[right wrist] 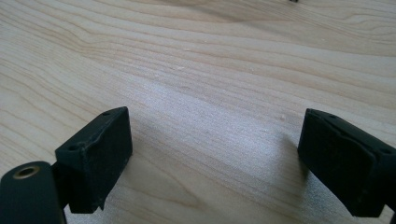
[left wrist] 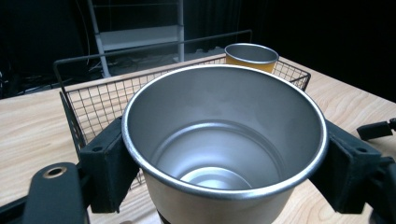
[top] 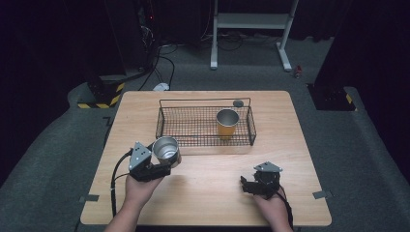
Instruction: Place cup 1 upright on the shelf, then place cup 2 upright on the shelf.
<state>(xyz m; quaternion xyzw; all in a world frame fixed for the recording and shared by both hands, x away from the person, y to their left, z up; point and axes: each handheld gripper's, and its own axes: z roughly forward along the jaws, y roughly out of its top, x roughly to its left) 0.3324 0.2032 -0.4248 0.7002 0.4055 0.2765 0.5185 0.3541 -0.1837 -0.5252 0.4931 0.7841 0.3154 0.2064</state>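
left gripper (top: 162, 166): clamped on the silver cup (top: 167, 149), jaws on either side just under the rim, cup upright and held above the table (top: 203, 193)
right gripper (top: 251, 186): jaws wide, nothing in them, parked low over bare wood
wire basket (top: 205, 141): sits straight ahead of the cup, a bit to the right, near edge close by
orange cup (top: 227, 123): already standing in the basket's right half
next, i guess: carry forward into the free left half, left hand's way nearer

My left gripper (left wrist: 224, 186) hid the steel cup's (left wrist: 224, 140) lower body; small dark object (top: 238, 103) behind basket (top: 205, 140) was unidentifiable
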